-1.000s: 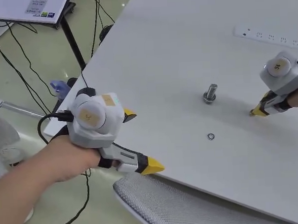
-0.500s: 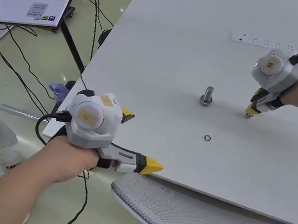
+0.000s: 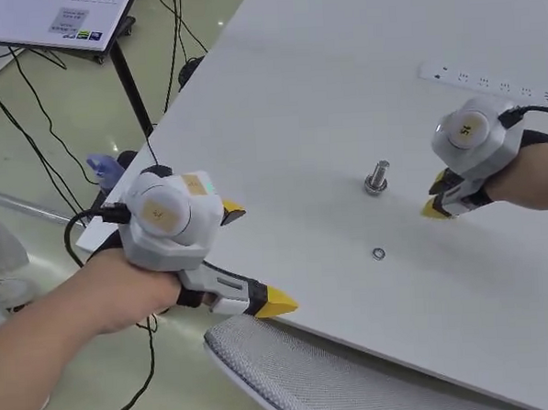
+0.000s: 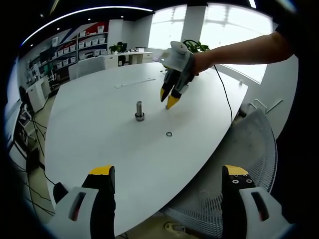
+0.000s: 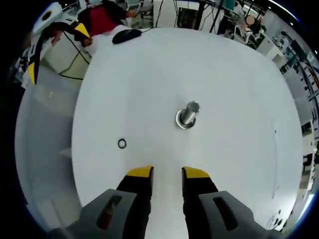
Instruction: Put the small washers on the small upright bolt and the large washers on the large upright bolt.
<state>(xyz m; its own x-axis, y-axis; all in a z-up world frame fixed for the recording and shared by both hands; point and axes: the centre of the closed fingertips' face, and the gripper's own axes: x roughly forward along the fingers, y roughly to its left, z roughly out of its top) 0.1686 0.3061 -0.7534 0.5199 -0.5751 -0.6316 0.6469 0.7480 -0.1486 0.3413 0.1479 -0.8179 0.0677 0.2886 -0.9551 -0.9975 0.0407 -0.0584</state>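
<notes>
One upright steel bolt (image 3: 376, 178) stands on the white table (image 3: 323, 92), with a wider ring at its base. A small washer (image 3: 378, 253) lies flat in front of it. My right gripper (image 3: 435, 206) hovers just right of the bolt; in its own view the right gripper (image 5: 167, 172) has a narrow gap with nothing in it, the bolt (image 5: 188, 113) ahead and the washer (image 5: 122, 143) to the left. My left gripper (image 3: 257, 257) is wide open at the table's near edge. From the left gripper (image 4: 168, 172) I see the bolt (image 4: 139, 110) and washer (image 4: 169, 133).
A white power strip (image 3: 488, 79) lies at the table's far right. A grey mesh chair (image 3: 292, 369) sits under the near edge. Cables and a desk leg (image 3: 134, 79) are on the floor to the left.
My right gripper has moved left across the table, closer to the bolt. The left gripper has stayed where it was, still open.
</notes>
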